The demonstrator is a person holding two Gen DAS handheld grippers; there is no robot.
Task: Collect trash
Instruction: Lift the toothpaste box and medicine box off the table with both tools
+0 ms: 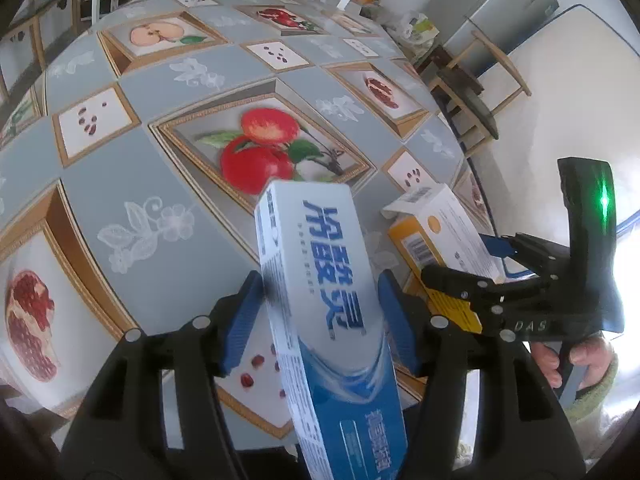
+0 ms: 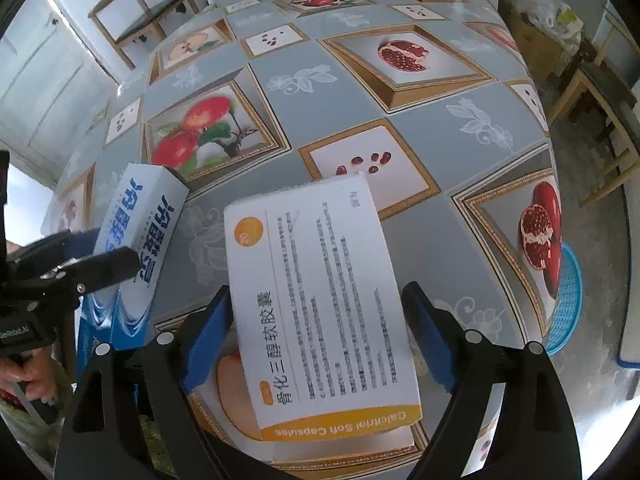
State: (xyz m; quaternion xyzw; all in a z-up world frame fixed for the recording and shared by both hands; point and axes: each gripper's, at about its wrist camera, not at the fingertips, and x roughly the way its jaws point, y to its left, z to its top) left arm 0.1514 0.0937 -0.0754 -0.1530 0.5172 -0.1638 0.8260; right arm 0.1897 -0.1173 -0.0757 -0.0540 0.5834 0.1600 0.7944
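My left gripper (image 1: 320, 316) is shut on a long white and blue medicine box (image 1: 324, 280), held above the table with its far end pointing away. My right gripper (image 2: 316, 324) is shut on a white and orange capsule box (image 2: 316, 288), also held above the table. In the left wrist view the orange box (image 1: 440, 232) and the right gripper (image 1: 484, 264) show at the right. In the right wrist view the blue box (image 2: 140, 220) and the left gripper (image 2: 80, 260) show at the left. The two boxes are side by side, apart.
The table (image 1: 132, 184) wears a grey-blue cloth printed with framed fruit pictures. A blue plastic basket (image 2: 568, 300) sits on the floor past the table's right edge. Wooden stools (image 1: 476, 92) stand on the floor to the right, a wooden chair (image 2: 148, 20) at the far left.
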